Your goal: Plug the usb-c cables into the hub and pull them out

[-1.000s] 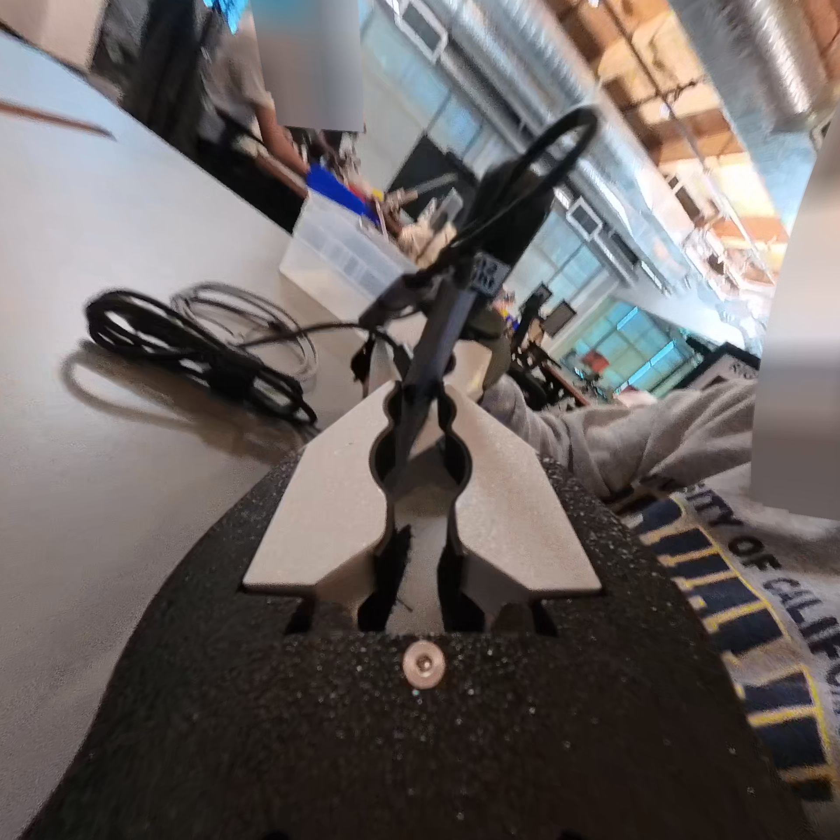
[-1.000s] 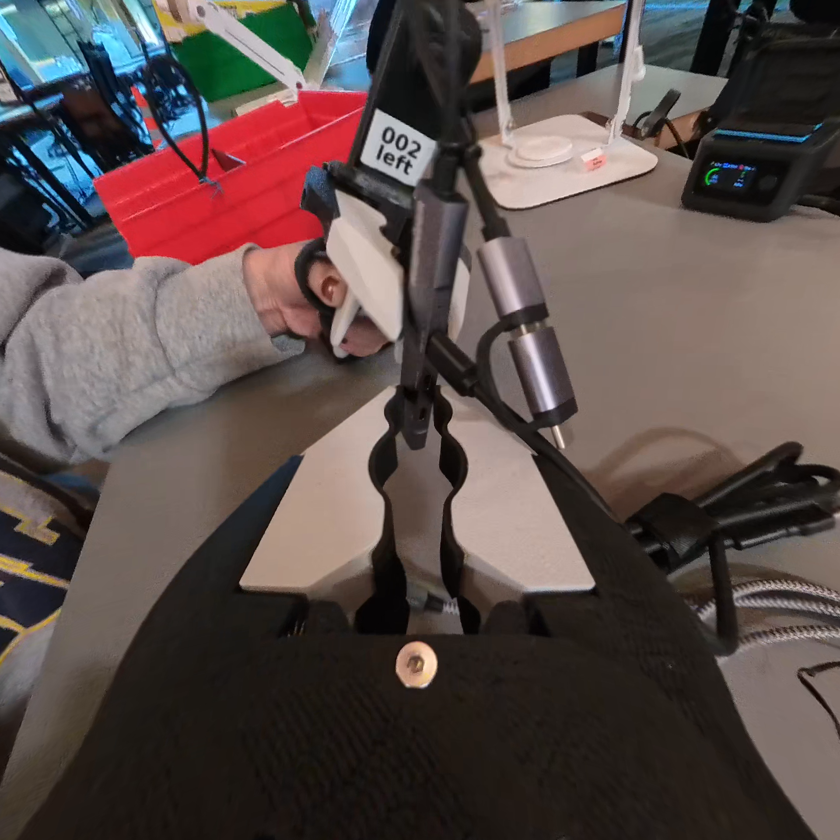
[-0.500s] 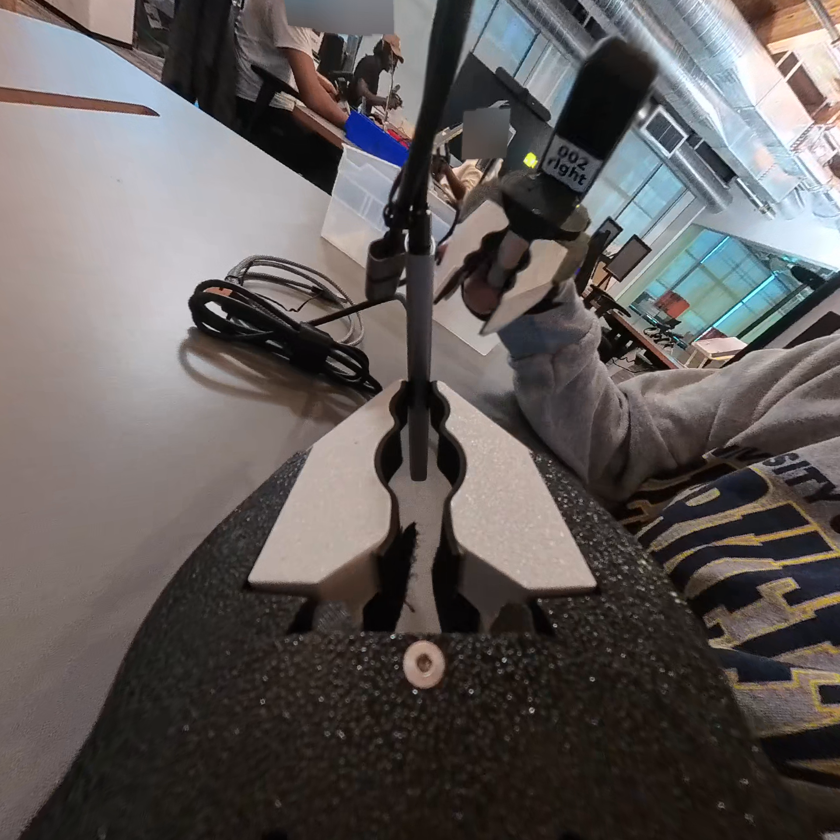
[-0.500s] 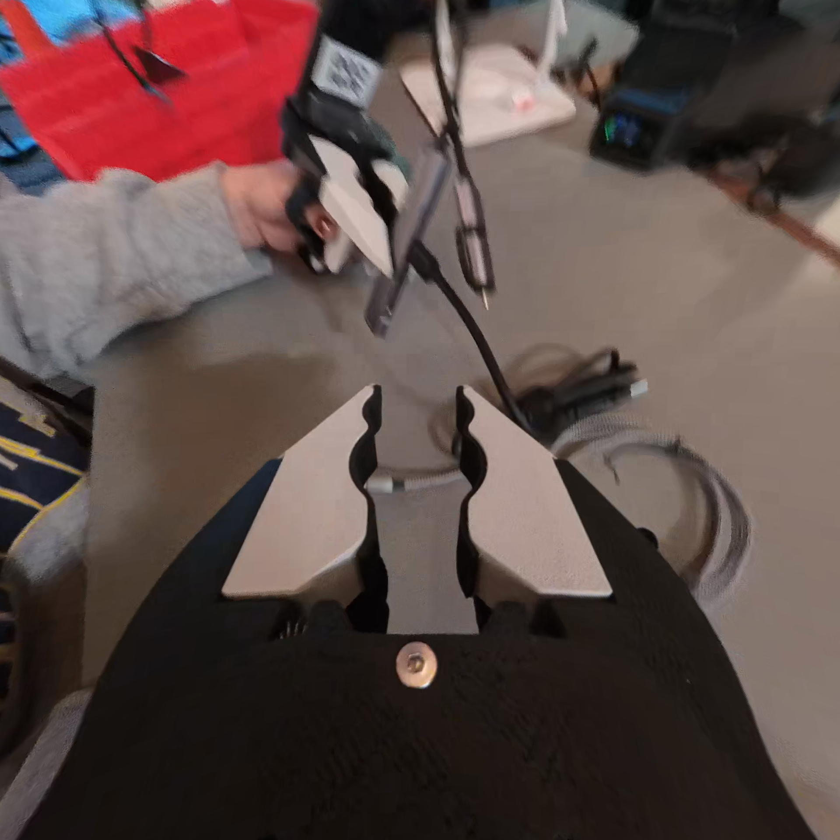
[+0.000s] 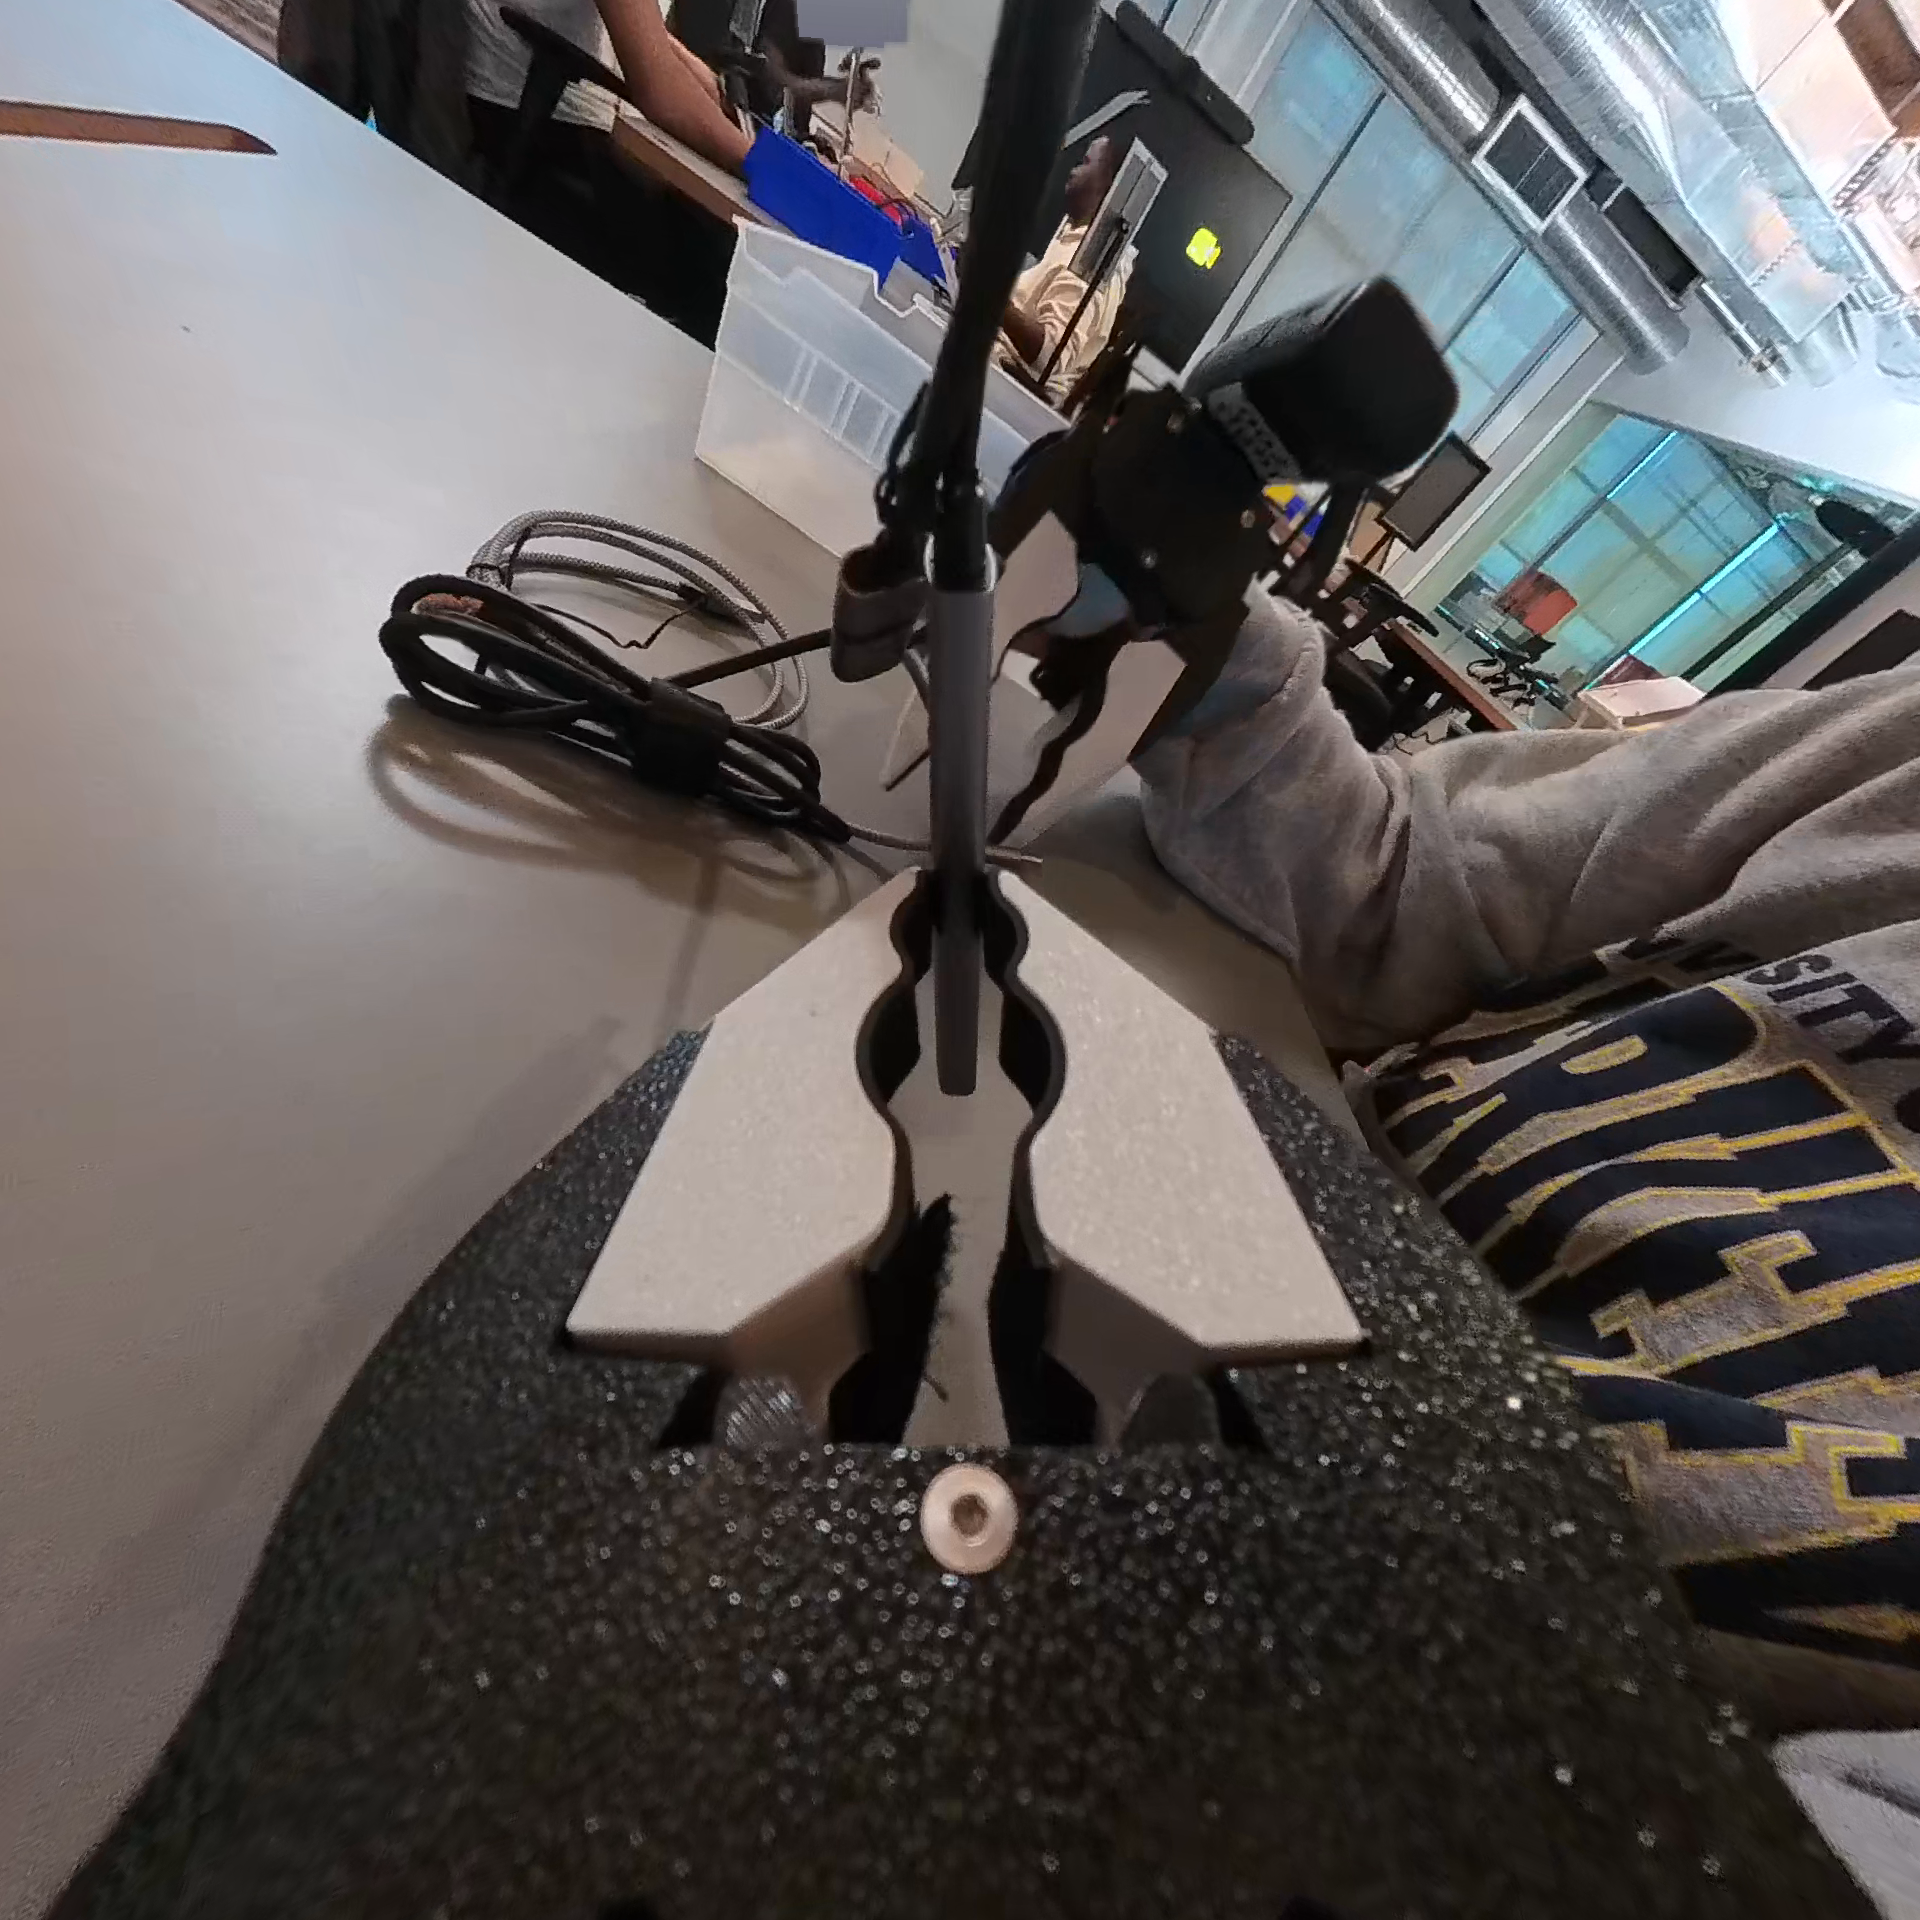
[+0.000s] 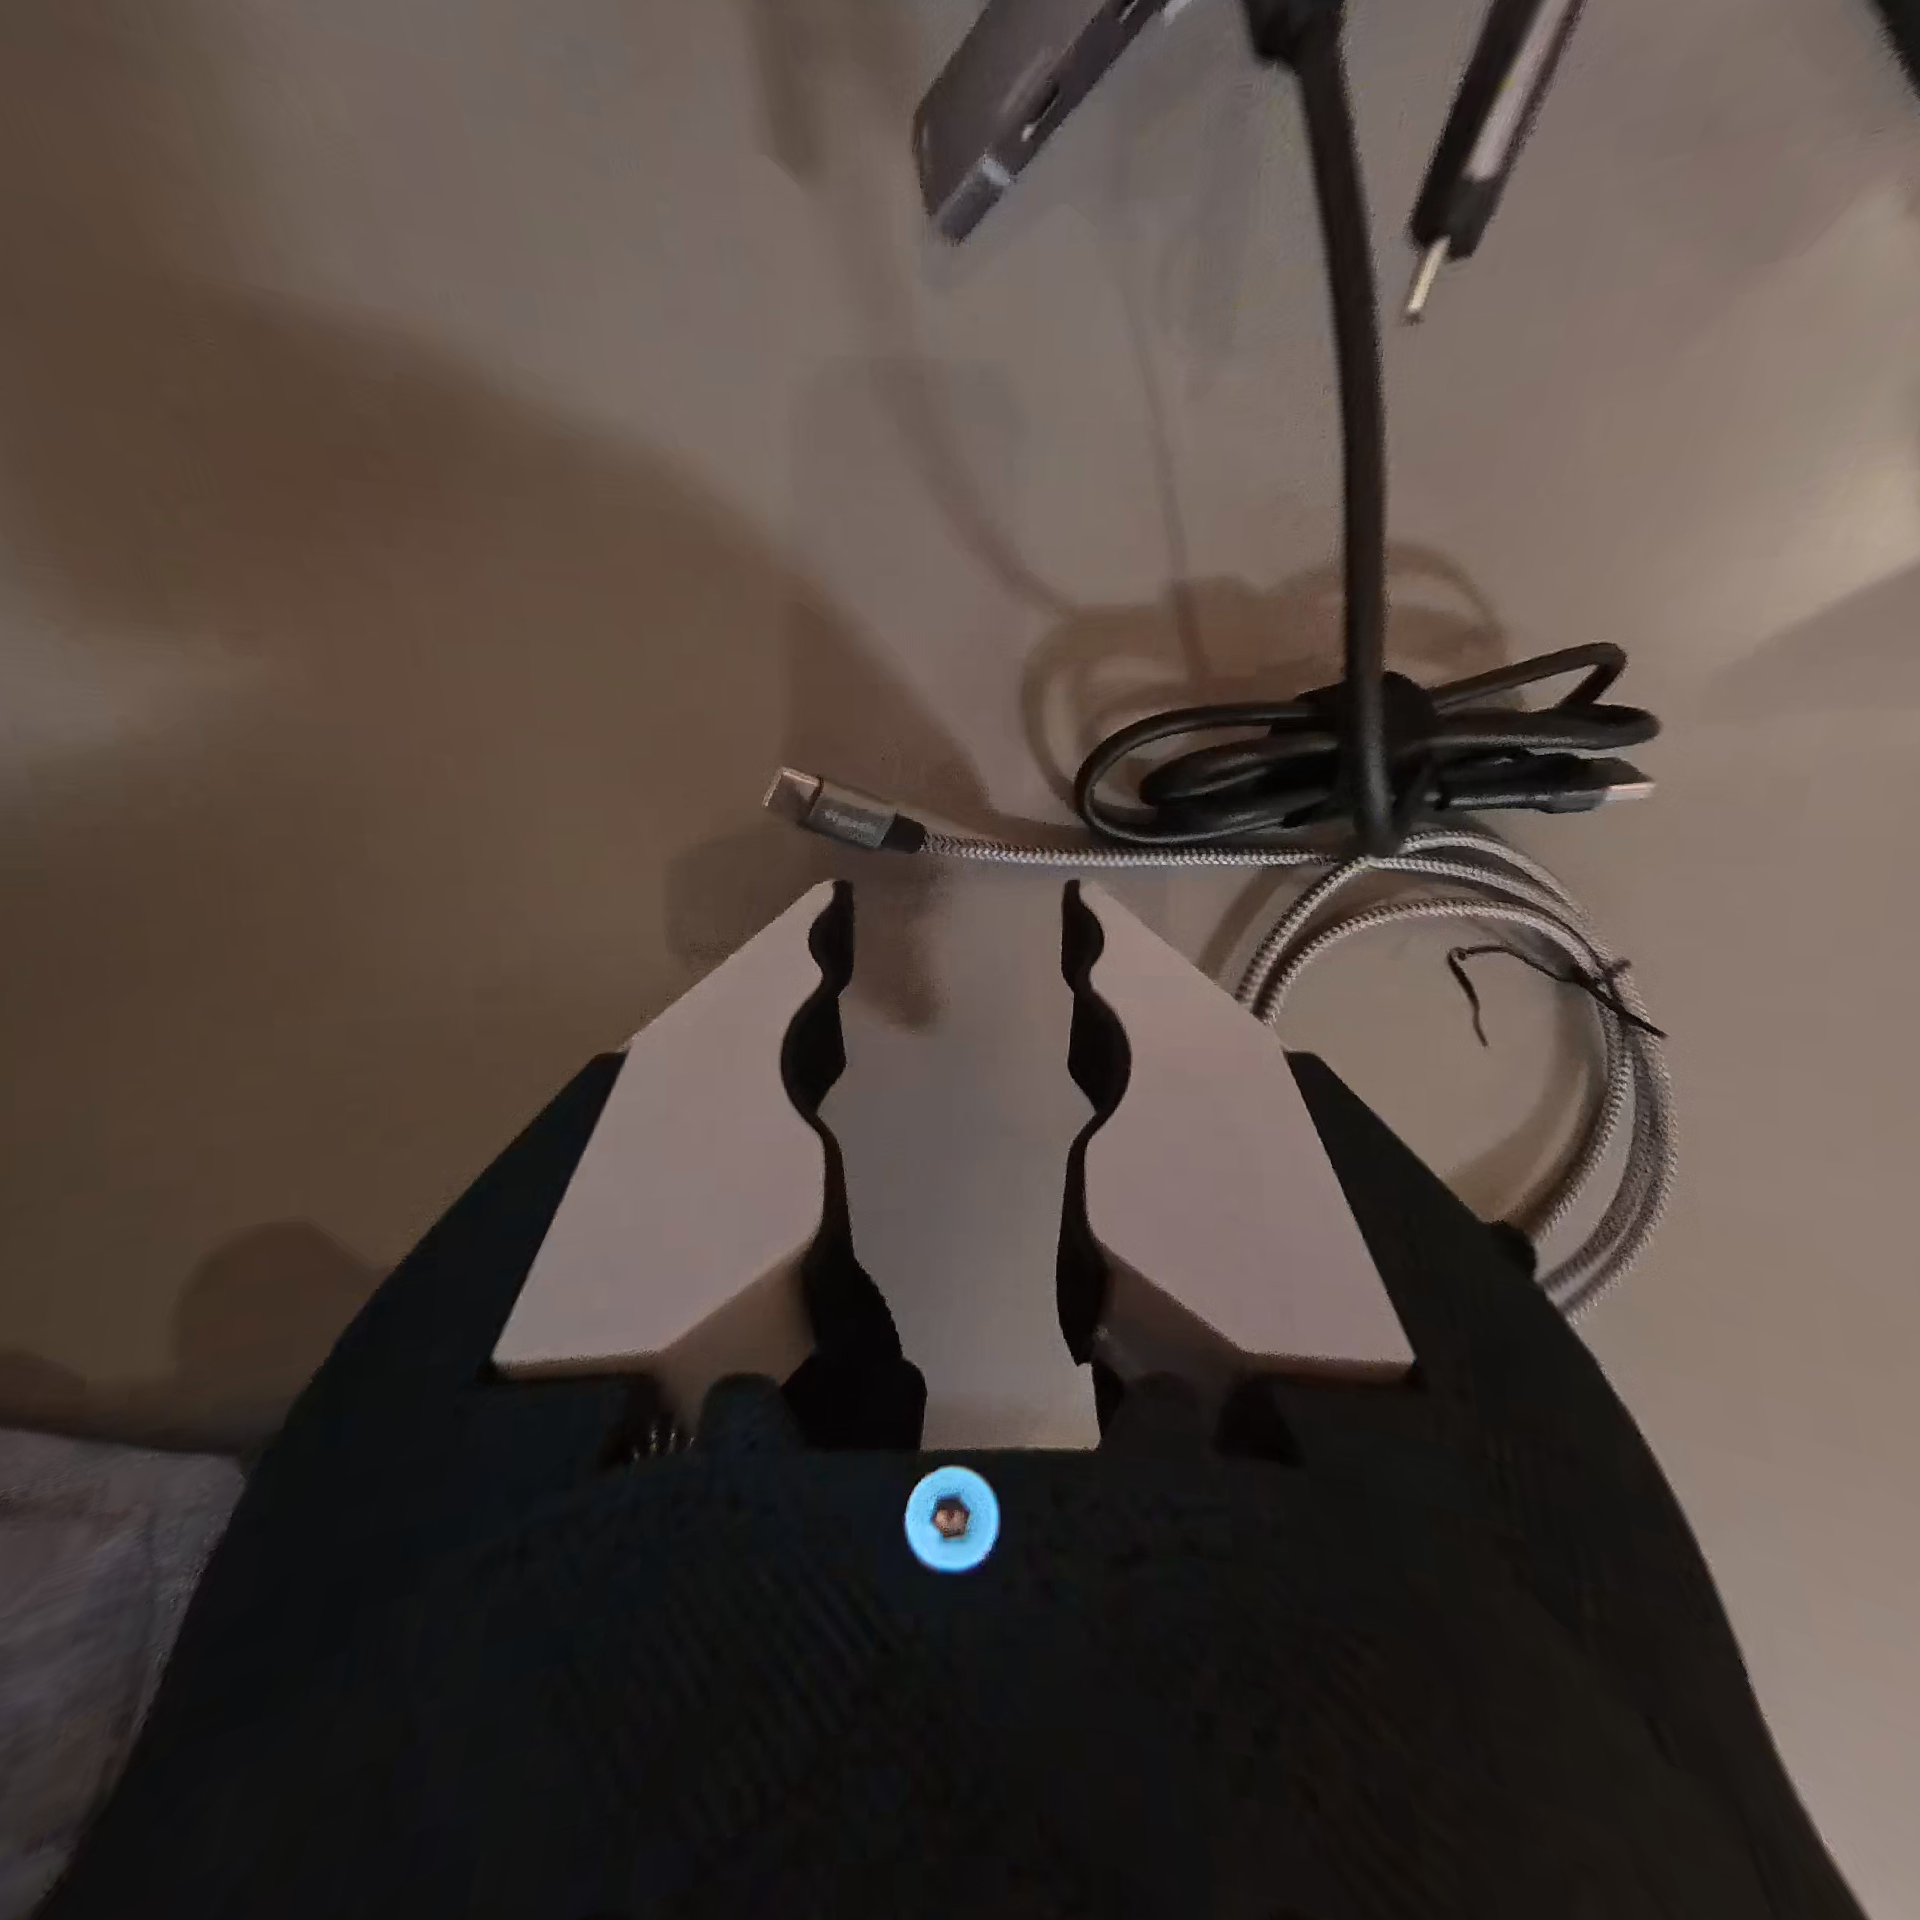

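My left gripper (image 5: pixel 958 904) is shut on a slim grey USB hub (image 5: pixel 958 790) and holds it upright above the table; the hub's black cable (image 5: pixel 997 239) runs up out of view. In the right wrist view the hub (image 6: pixel 1023 114) hangs at the top, with its black cable (image 6: pixel 1361 436) and a dangling grey plug (image 6: pixel 1455 197). My right gripper (image 6: pixel 948 904) is open and empty, pointing down at the table just short of a braided grey cable's USB-C plug (image 6: pixel 836 816). The right gripper (image 5: pixel 1174 582) also shows beyond the hub in the left wrist view.
A bundled black cable (image 6: pixel 1382 748) and the coiled braided grey cable (image 6: pixel 1538 1039) lie on the grey table (image 5: pixel 260 727); both also show in the left wrist view (image 5: pixel 582 675). A clear plastic bin (image 5: pixel 831 384) stands at the far edge. A grey sleeve (image 5: pixel 1455 831) lies to the right. My right fingertips sit around 12 cm from my left ones.
My right gripper let go of the hub, opened, and swung down toward the braided cable's plug on the table. My left gripper keeps hold of the hub.
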Demonstrator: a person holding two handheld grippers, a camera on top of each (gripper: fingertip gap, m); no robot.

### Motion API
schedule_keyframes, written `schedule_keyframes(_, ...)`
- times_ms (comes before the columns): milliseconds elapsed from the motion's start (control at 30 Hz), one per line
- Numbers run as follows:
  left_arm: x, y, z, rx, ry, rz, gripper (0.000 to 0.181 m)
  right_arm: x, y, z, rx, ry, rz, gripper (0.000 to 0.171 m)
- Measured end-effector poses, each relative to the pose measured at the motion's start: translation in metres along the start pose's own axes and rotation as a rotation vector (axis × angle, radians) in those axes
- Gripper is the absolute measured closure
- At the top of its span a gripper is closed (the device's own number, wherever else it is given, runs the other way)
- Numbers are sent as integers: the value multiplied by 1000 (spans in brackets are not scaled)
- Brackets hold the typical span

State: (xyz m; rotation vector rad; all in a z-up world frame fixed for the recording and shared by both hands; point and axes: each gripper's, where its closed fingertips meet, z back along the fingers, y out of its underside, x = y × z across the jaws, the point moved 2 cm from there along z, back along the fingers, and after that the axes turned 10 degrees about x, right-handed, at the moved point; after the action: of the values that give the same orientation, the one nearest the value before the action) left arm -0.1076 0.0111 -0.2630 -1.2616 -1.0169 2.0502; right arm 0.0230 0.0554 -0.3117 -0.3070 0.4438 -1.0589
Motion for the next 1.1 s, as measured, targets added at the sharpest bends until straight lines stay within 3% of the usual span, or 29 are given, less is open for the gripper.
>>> schedule_keyframes(100, -1, 1, 2, 1, 14, 4, 174, 5, -10, -8, -47, -30, 33, 135)
schedule_keyframes(200, 2, 1, 2, -5, 33, 36, 174, 4, -28, -12, -136, -17, 34, 158)
schedule_keyframes(300, 4, -1, 4, -29, 28, 59, 174, -8, -42, -19, -193, 62, -40, 167)
schedule_keyframes(467, 15, -8, 8, -116, -1, 189, 174, -49, -54, -20, -113, 449, -170, 167)
schedule_keyframes(600, 12, -10, 10, -156, 45, 212, 174, -55, -69, -13, 41, 790, 43, 168)
schedule_keyframes(800, 6, -17, 12, -215, 143, 234, 175, -47, -95, 6, 218, 1121, 304, 168)
schedule_keyframes(1100, -2, -21, 5, -220, 145, 136, 174, -38, -105, 12, 230, 1125, 299, 168)
